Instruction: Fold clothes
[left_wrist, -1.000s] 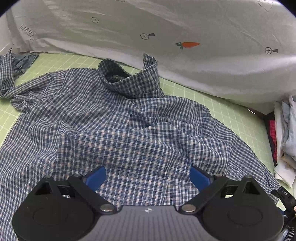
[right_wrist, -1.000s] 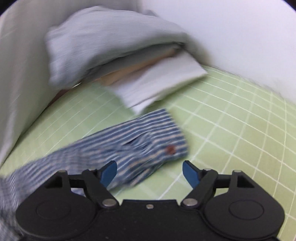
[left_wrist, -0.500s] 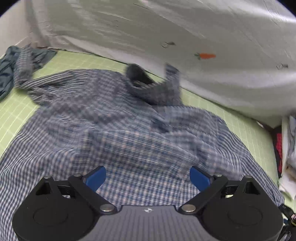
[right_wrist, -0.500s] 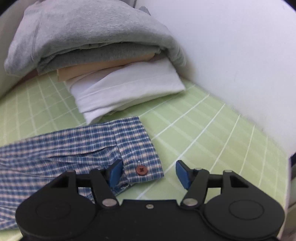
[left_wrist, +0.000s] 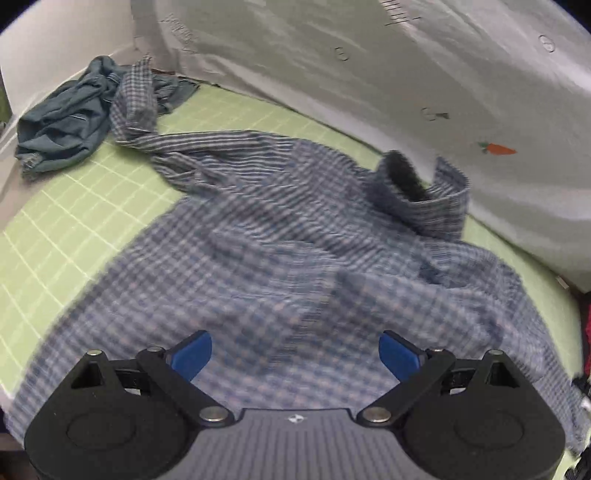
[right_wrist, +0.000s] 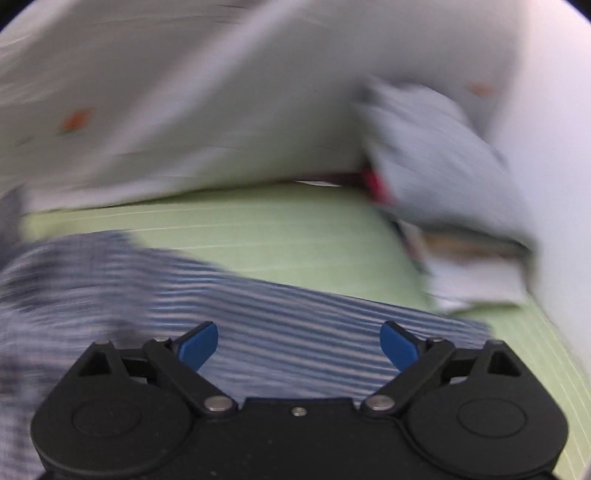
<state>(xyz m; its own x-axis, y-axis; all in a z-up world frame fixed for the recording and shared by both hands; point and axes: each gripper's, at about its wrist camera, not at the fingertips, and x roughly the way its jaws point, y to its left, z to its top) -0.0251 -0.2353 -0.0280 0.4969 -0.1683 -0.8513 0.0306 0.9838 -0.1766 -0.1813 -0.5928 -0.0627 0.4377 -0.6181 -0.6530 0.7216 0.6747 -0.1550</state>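
My left gripper (left_wrist: 294, 350) hangs low over the blue-and-white checked cotton shirt (left_wrist: 280, 266), its blue-padded jaws spread wide with nothing between them. My right gripper (right_wrist: 298, 345) is the same: jaws apart, empty, poised over one long sleeve (right_wrist: 295, 325) of that shirt, though this view is badly smeared by motion.

The shirt lies spread and rumpled on the light green gridded mat (left_wrist: 74, 221) that covers the table. Past my left jaws the body of the shirt is creased, with a loose fold of cloth bunched toward the middle. Farther on, its collar (left_wrist: 424, 195) stands up near the white patterned sheet (left_wrist: 369, 74) hung at the back. The other sleeve (left_wrist: 140, 110) trails away to the far left, its end resting against a crumpled dark teal garment (left_wrist: 70, 122). In the right view, a stack of folded clothes topped by a grey piece (right_wrist: 436, 158) sits beyond the near sleeve, by the wall.

I judge the shirt is being laid out and no fold shows in it. Next I would need a firm pinch on sleeve or shoulder fabric, and the bunched middle smoothed so a fold lands flat.
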